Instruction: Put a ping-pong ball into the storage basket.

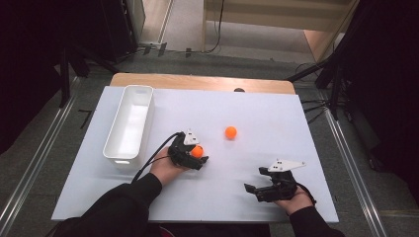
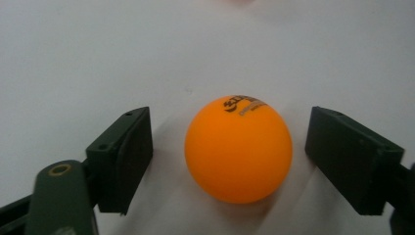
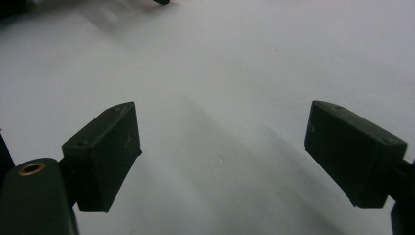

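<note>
Right now my left gripper (image 2: 230, 161) straddles the ball (image 2: 239, 149) near the table's (image 1: 276, 123) middle, jaws not touching. I should centre it, then squeeze gently. My right gripper (image 3: 222, 156) gapes wide, empty.

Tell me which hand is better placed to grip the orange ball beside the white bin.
Left. Its gripper already has the round orange plastic ball between its open jaws, not yet touching; the right gripper rests apart over bare table.
</note>
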{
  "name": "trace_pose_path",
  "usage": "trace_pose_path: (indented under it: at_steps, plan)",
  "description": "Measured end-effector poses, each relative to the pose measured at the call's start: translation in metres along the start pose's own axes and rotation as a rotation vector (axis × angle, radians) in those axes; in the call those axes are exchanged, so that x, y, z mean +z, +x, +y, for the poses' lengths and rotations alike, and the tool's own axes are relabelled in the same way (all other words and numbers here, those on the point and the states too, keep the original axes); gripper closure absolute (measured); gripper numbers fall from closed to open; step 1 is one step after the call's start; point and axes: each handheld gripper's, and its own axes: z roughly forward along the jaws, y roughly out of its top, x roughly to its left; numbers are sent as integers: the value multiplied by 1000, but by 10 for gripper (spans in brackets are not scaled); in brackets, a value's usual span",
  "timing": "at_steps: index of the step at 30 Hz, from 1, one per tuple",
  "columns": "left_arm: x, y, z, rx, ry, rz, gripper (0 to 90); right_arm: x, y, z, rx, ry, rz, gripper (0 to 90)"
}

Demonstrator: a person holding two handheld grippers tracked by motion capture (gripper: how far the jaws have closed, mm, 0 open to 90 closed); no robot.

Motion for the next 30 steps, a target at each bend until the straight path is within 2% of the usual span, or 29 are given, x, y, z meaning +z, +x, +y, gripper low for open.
trace_pose_path:
  at_steps: [6,11,14,23,30]
  plan:
    - [-2,-1,-1,-14,-11,7,277,0,0,0,-7,0,-4,118]
    - [-3,-1,-1,-17,-13,10,307,0,0,0,-8,3,-4,117]
    - [-4,-1,-1,-21,-11,16,373,0,0,0,-8,3,-4,118]
    - [-6,-1,0,-29,-5,21,492,0,1,0,-9,3,-8,117]
    - [-6,-1,0,-37,-6,17,502,0,1,0,-11,3,-10,118]
